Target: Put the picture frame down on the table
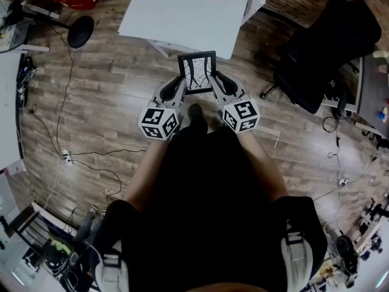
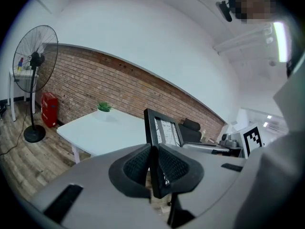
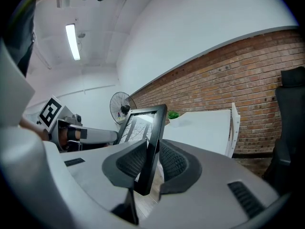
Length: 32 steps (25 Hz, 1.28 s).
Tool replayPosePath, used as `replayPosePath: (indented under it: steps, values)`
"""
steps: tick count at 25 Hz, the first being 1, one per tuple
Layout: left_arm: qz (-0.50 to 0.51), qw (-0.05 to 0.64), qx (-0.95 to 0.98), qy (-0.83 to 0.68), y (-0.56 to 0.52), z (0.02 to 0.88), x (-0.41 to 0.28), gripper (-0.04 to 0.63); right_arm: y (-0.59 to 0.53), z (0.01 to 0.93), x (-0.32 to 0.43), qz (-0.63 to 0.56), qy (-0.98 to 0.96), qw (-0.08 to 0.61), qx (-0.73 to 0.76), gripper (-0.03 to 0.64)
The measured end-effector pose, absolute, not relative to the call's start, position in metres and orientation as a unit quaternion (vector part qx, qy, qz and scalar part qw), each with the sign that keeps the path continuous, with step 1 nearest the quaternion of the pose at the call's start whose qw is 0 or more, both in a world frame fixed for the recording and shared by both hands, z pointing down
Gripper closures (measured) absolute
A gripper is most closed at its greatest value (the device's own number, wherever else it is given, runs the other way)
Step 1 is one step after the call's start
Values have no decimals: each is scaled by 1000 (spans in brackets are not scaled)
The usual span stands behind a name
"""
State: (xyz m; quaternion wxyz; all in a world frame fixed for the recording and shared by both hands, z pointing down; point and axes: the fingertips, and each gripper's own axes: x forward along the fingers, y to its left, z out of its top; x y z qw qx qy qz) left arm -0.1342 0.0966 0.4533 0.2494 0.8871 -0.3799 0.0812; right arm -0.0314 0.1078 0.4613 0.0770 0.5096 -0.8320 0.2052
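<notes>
Left fingers point(image 2: 135, 168) and right fingers point(image 3: 177, 162) are each clamped on a side edge of the frame point(image 1: 196, 73), upright between them, bench point(image 1: 182, 11) ahead. Frame likely light and stiff with a fragile glass front; best held by the edges and set down gently

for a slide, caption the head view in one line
Left gripper and right gripper clamp a black rectangular picture frame by its sides, short of the white table.
</notes>
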Motion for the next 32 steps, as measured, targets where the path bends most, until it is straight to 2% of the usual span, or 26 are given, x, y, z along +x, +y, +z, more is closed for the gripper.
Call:
replayPosePath:
  steps: [32]
  values:
    - [83,253,889,-372,49,456,-123,532,59,464,-20,204,-831,85,510,538]
